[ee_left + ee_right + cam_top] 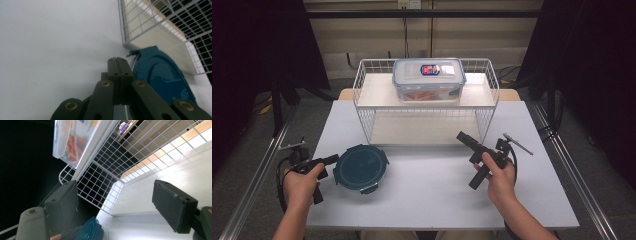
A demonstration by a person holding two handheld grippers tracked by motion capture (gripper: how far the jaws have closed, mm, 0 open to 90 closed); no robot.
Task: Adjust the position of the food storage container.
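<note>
A round dark teal container [360,167] with clip tabs lies on the white table [432,195] at the front left. My left gripper [332,159] sits just left of it, shut with nothing held. In the left gripper view the closed fingertips [118,60] point past the teal container's [162,80] edge. My right gripper [470,160] hovers at the right front of the wire rack [362,95], open and empty. In the right gripper view its pads [172,206] frame the rack's lower shelf [160,182]. A clear lidded box [428,79] with orange contents stands on the top shelf.
The two-shelf white wire rack [155,22] takes up the back middle of the table. Metal rails [257,175] run along both sides of the table. In the right gripper view the clear box [71,140] and the teal container [91,231] appear at the left.
</note>
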